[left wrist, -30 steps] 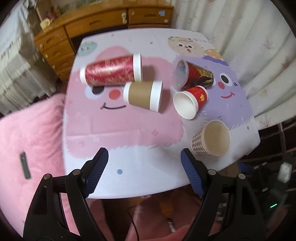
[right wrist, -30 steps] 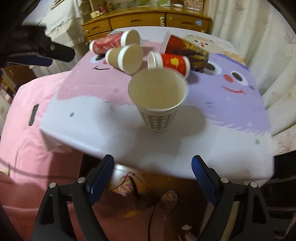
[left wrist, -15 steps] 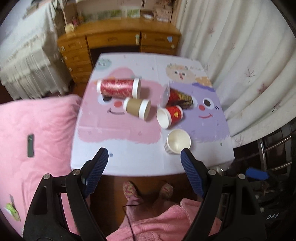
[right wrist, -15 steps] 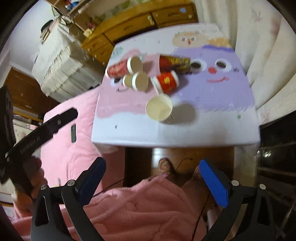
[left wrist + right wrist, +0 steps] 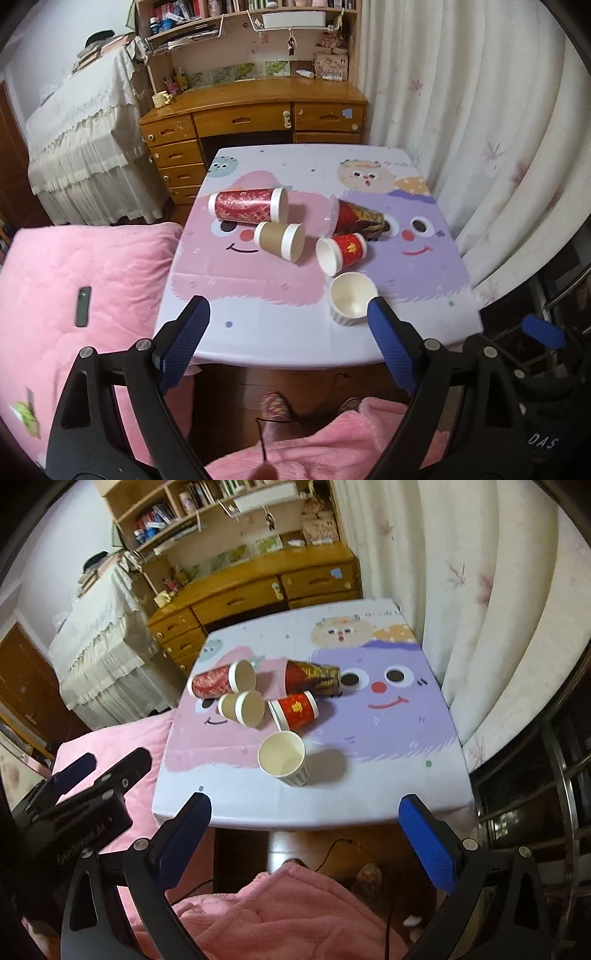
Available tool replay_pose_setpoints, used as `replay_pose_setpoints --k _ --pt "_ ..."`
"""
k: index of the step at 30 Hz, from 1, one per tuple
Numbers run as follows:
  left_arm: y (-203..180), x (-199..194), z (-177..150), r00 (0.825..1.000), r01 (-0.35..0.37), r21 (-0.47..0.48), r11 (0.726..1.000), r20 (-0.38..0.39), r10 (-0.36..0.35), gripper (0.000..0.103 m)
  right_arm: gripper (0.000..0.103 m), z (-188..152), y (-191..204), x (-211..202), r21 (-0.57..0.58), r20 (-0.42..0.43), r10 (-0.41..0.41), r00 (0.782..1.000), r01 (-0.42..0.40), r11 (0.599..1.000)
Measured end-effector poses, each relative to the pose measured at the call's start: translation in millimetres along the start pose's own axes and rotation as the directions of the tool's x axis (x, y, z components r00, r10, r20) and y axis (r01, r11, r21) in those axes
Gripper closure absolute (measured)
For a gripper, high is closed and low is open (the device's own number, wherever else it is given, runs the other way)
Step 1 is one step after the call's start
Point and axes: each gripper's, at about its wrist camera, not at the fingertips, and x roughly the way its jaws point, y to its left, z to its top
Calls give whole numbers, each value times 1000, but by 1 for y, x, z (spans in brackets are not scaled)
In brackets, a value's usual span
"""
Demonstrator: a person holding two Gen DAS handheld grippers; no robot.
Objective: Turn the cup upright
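Note:
A checked paper cup [image 5: 352, 299] [image 5: 284, 760] stands upright near the table's front edge. Behind it several cups lie on their sides: a small red cup [image 5: 341, 252] [image 5: 294, 712], a brown cup [image 5: 280, 240] [image 5: 242, 707], a tall red cup [image 5: 248, 206] [image 5: 221, 679] and a dark red cup with a clear lid [image 5: 356, 218] [image 5: 312, 674]. My left gripper [image 5: 286, 314] is open and empty, held back in front of the table. My right gripper [image 5: 304, 814] is open and empty, also back from the table edge.
The small table [image 5: 258, 332] has a cartoon cloth. A pink bed [image 5: 74, 277] with a phone [image 5: 83, 306] lies to the left. A wooden desk [image 5: 255, 110] stands behind, curtains [image 5: 480, 147] to the right. My left gripper shows in the right wrist view [image 5: 74, 794].
Both grippers have pulled back and up from the table. The checked cup stays upright where it stood. The other cups have not moved.

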Motion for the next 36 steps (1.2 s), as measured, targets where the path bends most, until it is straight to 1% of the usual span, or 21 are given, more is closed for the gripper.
replay_pose_setpoints --k 1,3,4,7,15,21,26,29,36 --pt "0 -3 1 1000 5 -10 1000 8 -5 14 0 -1 0 -4 -5 20 -12 1000 12 1000" --pt "2 -1 2 1000 15 -21 1000 11 -15 3 0 -2 1 -9 -16 48 -41 998 42 999" --pt "2 -3 2 1000 21 -26 999 17 -20 1 0 -1 1 -11 -23 56 -50 997 52 998" --pt "0 -2 5 999 9 -27 1000 32 -9 1 0 3 -2 -9 -18 44 -47 998 48 999" --pt "-2 2 10 1000 11 -28 1000 26 -10 1 0 18 -5 -4 -33 52 -36 998 37 999" --pt "-4 17 19 1000 17 -42 999 2 -17 1 0 25 -2 5 -37 46 -37 998 38 999" --pt "-5 27 22 1000 19 -49 999 -12 -19 1 0 31 -3 14 -24 23 -32 999 32 999" --pt "-5 30 24 1000 22 -54 998 -12 -22 1 0 32 -4 16 -27 22 -30 999 30 999" --pt "-5 39 25 1000 10 -65 998 -26 -12 1 0 37 -4 24 -29 9 -19 1000 19 999"
